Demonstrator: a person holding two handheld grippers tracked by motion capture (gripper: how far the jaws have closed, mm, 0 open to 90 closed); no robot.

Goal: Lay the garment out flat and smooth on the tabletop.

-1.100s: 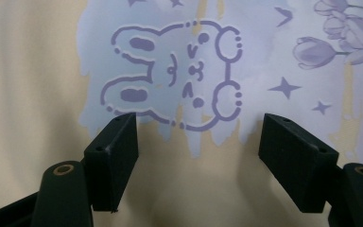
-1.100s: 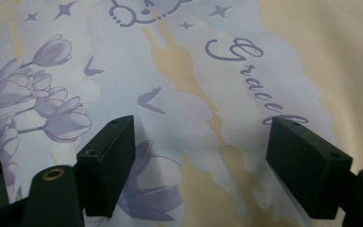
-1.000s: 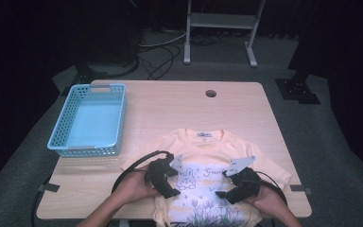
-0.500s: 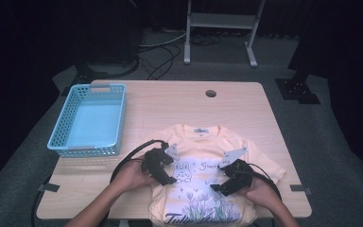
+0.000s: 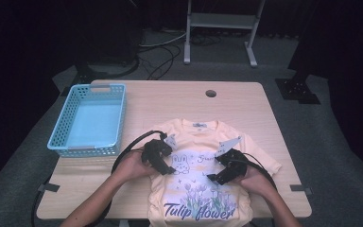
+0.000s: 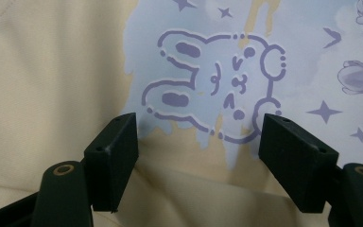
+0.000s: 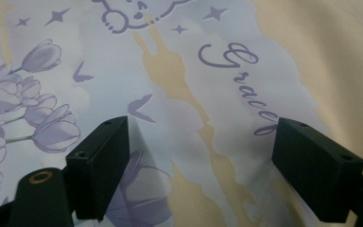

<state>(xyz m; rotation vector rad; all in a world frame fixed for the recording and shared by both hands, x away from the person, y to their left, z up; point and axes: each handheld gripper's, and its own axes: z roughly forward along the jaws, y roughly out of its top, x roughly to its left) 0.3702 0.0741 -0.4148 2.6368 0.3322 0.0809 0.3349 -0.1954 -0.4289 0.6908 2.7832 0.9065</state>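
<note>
Two hand-held grippers, one garment, one basket, one table.

Item 1: T-shirt (image 5: 201,189), pale yellow, short-sleeved. It lies front up on the near half of the table (image 5: 179,101), collar pointing away from the person, hem hanging just over the near edge. The chest print shows a bunny, stars, tulips and the words "Tulip flower". The cloth is spread nearly flat, sleeves out to either side, which suits smoothing or folding; that is likely why it sits directly before the person.

Item 2: left gripper (image 5: 163,163), held in the person's left hand (image 5: 132,166) and poised over the shirt's left chest, at the bunny print. In the left gripper view (image 6: 198,142) the jaws stand wide apart with only cloth between them, nothing pinched. Whether the tips touch the fabric cannot be told.

Item 3: right gripper (image 5: 217,176), held in the right hand (image 5: 257,182) over the right chest, beside the script lettering. In the right gripper view (image 7: 201,161) the jaws are likewise spread wide and empty, straddling the printed panel. The two tools sit roughly level, one to each side of the shirt's midline, a placement that fits handling both halves together.

Item 4: basket (image 5: 90,119), light blue plastic, latticed walls, at the far left of the table, well apart from the shirt. Judged to be the place for the finished garment.

Item 5: cables (image 5: 132,144), black, looping from each gripper toward the near edge.
</note>
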